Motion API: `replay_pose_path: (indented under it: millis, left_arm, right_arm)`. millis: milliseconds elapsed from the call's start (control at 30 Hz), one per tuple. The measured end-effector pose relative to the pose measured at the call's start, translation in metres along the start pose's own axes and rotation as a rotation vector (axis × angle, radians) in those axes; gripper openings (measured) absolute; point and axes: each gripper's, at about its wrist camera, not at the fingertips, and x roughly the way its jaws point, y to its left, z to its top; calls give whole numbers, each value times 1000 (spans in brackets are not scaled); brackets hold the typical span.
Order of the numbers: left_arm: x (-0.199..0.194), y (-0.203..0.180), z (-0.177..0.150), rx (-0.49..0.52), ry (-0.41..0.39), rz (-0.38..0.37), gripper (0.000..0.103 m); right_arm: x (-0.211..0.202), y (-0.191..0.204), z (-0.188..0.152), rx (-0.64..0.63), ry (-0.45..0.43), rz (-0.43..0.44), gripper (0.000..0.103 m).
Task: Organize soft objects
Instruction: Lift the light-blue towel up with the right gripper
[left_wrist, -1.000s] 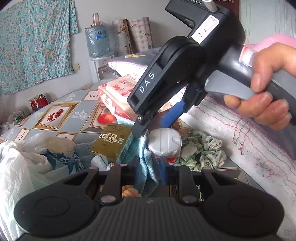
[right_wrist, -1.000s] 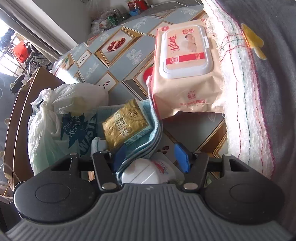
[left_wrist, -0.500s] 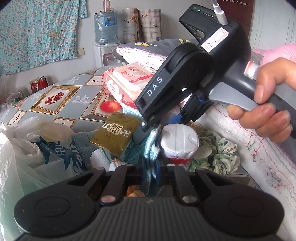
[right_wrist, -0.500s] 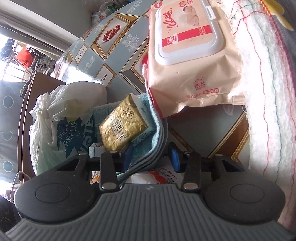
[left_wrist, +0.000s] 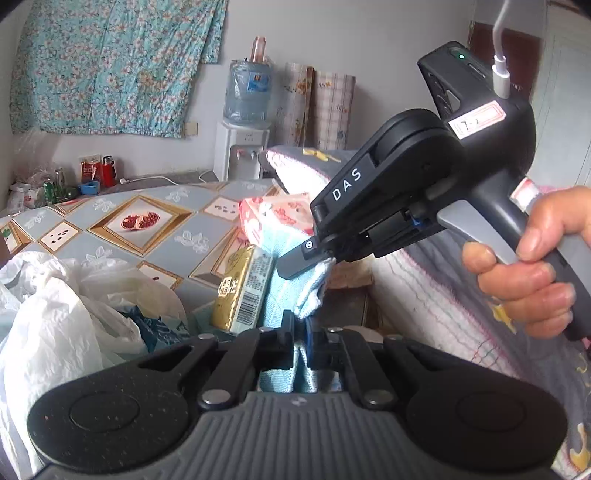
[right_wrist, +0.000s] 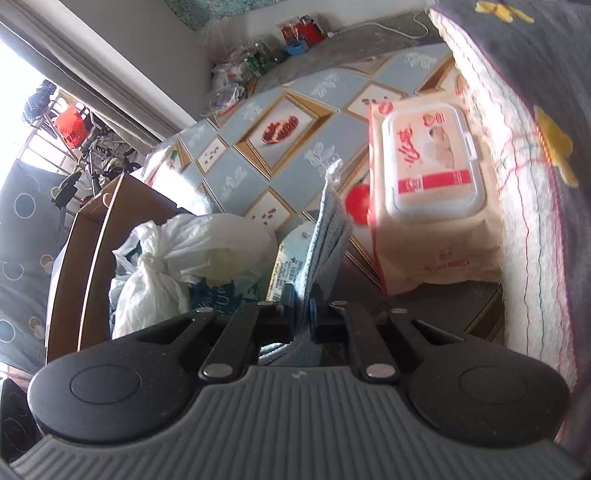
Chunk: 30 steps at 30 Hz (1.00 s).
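So you've only begun: your left gripper (left_wrist: 300, 341) and right gripper (right_wrist: 303, 308), whose jaws have just been closing, both pinch the blue towel (left_wrist: 295, 291), lifted at twelve o'clock; folding and placing remain.

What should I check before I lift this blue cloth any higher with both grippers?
1. Left gripper pinching the light blue cloth: ok.
2. Right gripper pinching the same cloth: ok; its jaws have just been closing onto it.
3. Gold packet leaning on the cloth, may tip: not ok.
4. Wet wipes pack off the cloth: cannot tell.
5. White plastic bag apart from the cloth: ok.
6. Cloth's lower end free underneath: cannot tell, hidden by the grippers.
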Motion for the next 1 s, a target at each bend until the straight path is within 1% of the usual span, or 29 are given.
replay_pose_path:
  millis: [167,300,367,500,567,633,700,767,833,900,933,967,1000]
  left_arm:
    - [-32,2,10,-27,-84,-26,6]
    - [-57,-3,13,-31,-134,-44,6]
    - [-70,-7,11,-20,-148,-50,6]
    - [-98,-21,-1,34,-159,-61,6]
    - [-104,-29,-11,81,-133,-71,7]
    - [-100,-37,-31,118,-70,-87,7]
    - [-87,-42,-51,124,13,-107,7]
    - [-71,-43,-68,115,85,-132,7]
    - [-57,-42,-82,136,158,-162,8]
    - [-53,-38,-90,141,190,-186,11]
    - [-55,-36,-91,144,202,-204,16]
    - [-58,-32,-93,141,202,-216,18]
    - [-62,-29,-93,145,196,-226,24]
  right_arm:
    - [-34,29,4,-59,-69,6,6]
    - [-60,45,-3,-71,-116,47,6]
    - [-72,49,-11,-62,-133,85,6]
    - [-90,48,-44,-29,-163,181,6]
    - [-89,38,-63,-3,-155,205,6]
    - [-79,22,-85,41,-122,201,6]
    - [-63,1,-109,103,-76,169,6]
    - [-53,-14,-126,143,-48,124,6]
    - [-48,-16,-139,125,-38,60,6]
    - [-48,-8,-145,69,-37,0,6]
    - [-48,-3,-146,44,-37,-14,6]
    - [-48,1,-147,26,-36,-23,6]
    - [-47,5,-147,8,-34,-33,6]
